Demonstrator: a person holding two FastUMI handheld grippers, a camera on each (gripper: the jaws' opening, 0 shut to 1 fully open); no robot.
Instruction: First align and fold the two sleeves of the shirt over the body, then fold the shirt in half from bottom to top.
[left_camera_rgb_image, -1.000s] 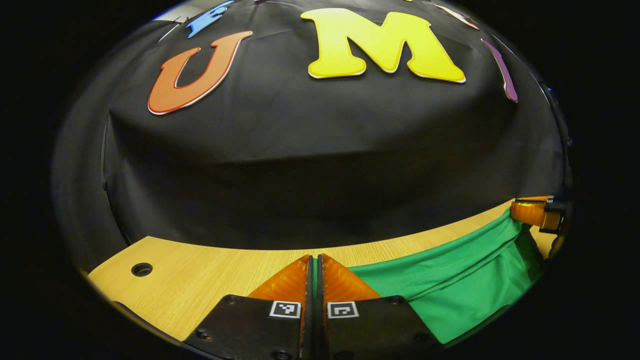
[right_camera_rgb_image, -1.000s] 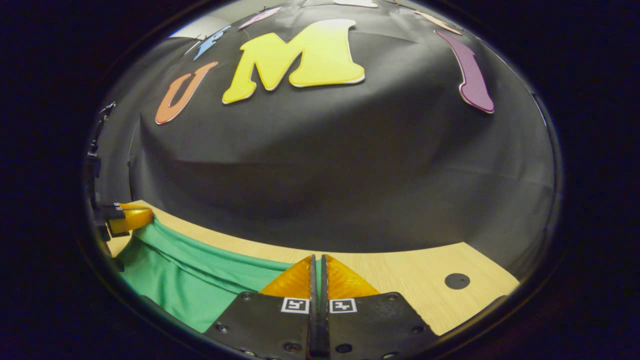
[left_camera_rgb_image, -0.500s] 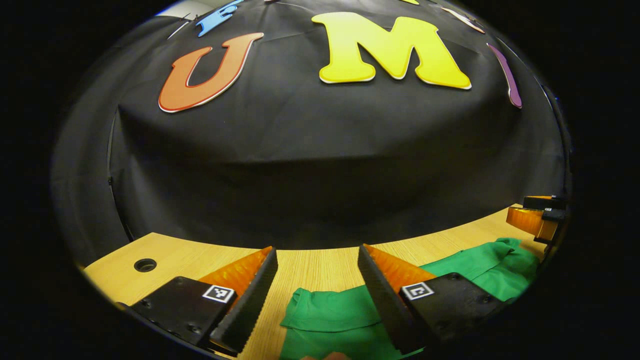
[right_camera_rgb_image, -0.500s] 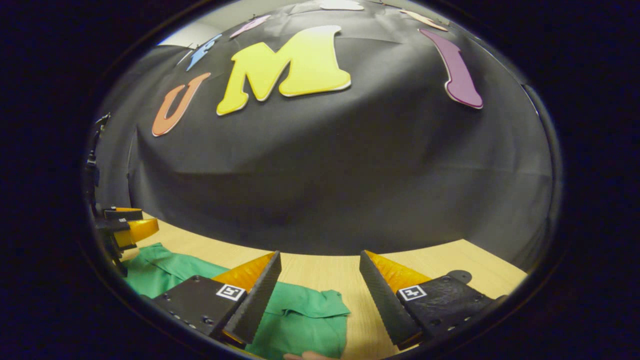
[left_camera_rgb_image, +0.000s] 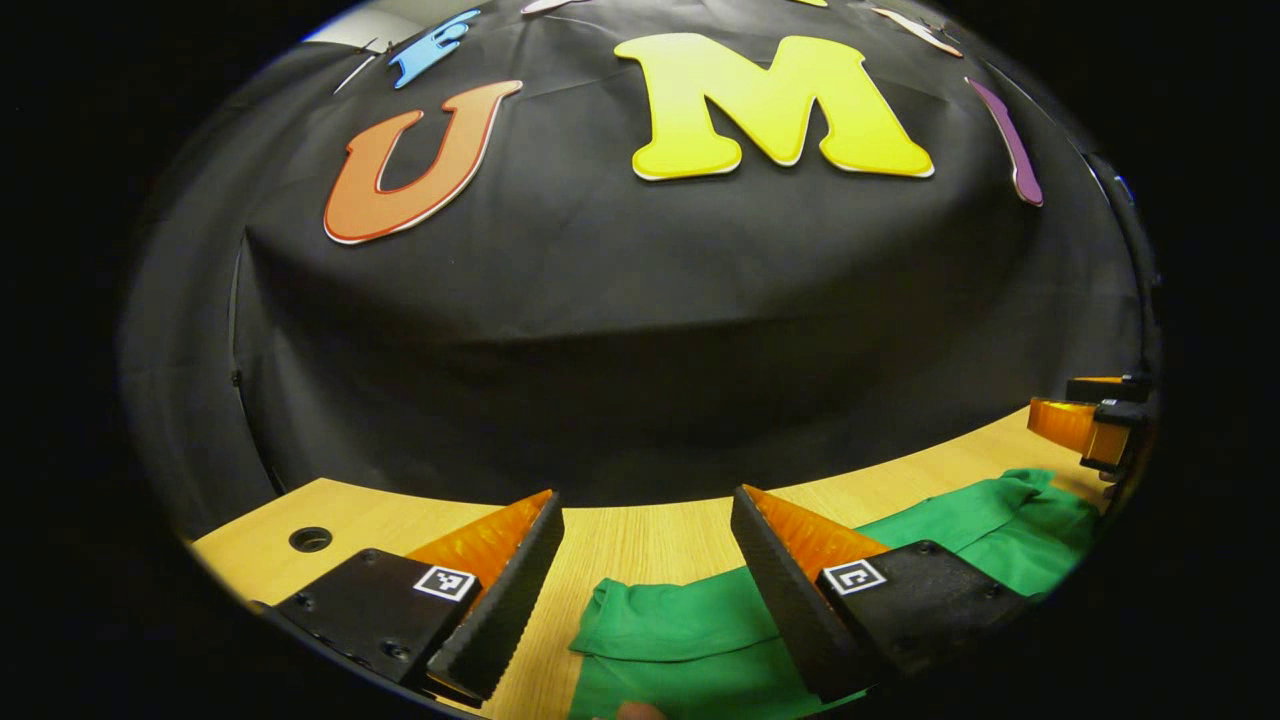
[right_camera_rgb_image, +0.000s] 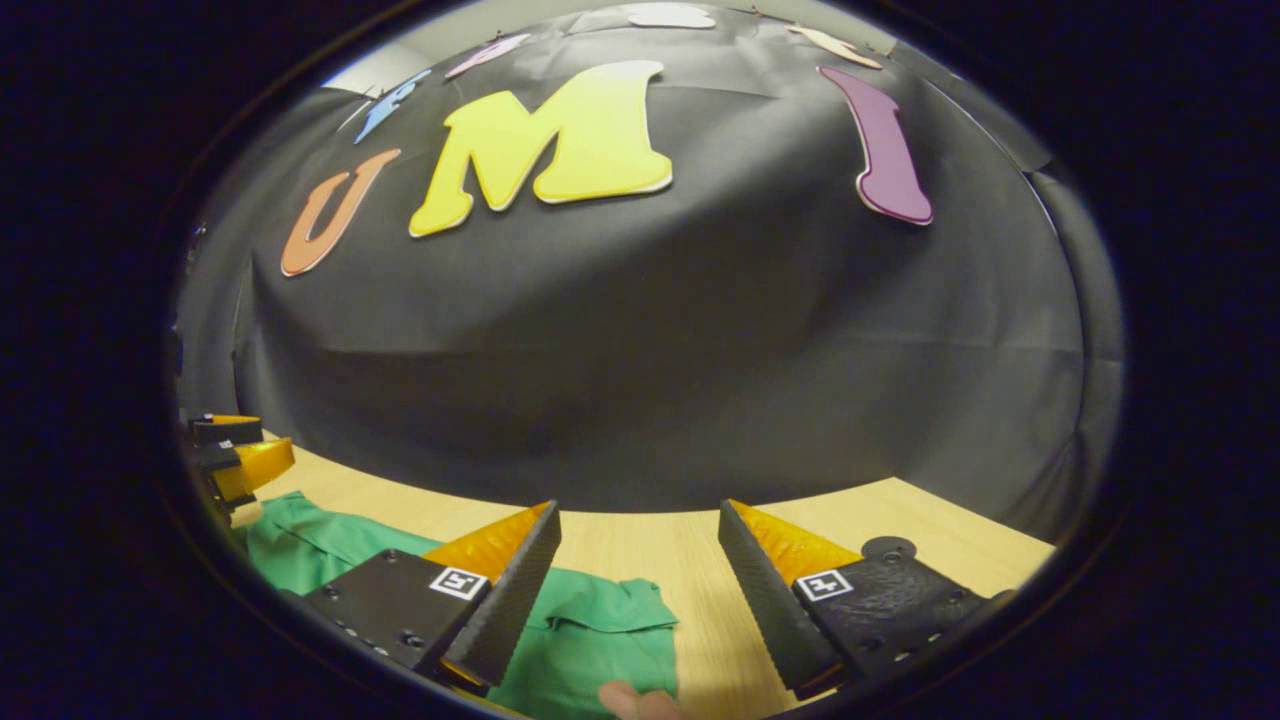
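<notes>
Both tools stand with fingers spread wide and nothing between them: the left tool (left_camera_rgb_image: 645, 545) at the bottom of the left gripper view, the right tool (right_camera_rgb_image: 640, 550) at the bottom of the right gripper view. Beneath them the green fabric shirt (left_camera_rgb_image: 690, 640) lies on the pale wooden table (left_camera_rgb_image: 640, 530), its folded edge between the left tool's fingers and stretching toward the lower right. Judging by that doubled edge, the bottom-to-top fold looks laid down; next probably comes lifting clear or smoothing.
</notes>
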